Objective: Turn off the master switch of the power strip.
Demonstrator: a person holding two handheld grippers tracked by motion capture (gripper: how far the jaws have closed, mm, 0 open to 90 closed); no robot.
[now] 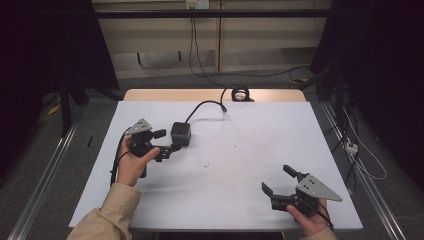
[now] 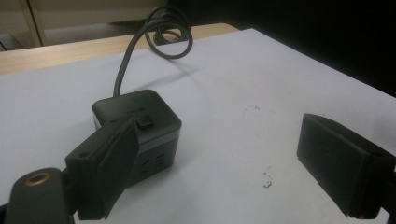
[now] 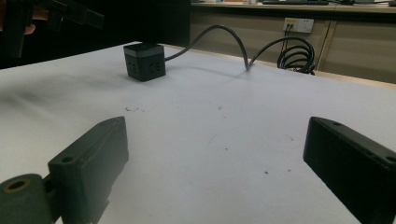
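Fingers (image 2: 107, 168) of left gripper (image 1: 167, 140) spread wide beside black power cube (image 1: 180, 133), right gripper (image 1: 278, 181) open over white table (image 1: 240, 150), nothing held

A matt dark plastic cube socket (image 2: 140, 126) with a satin grey band is seen; its cable (image 2: 140, 56) looks rubbery. The table top (image 1: 240, 165) is covered in matt, scuffed white; bare wood edges it at twelve o'clock.

power cube (image 1: 180, 133): dark grey, lighter band | table (image 1: 250, 150): white | cable (image 1: 205, 106): black
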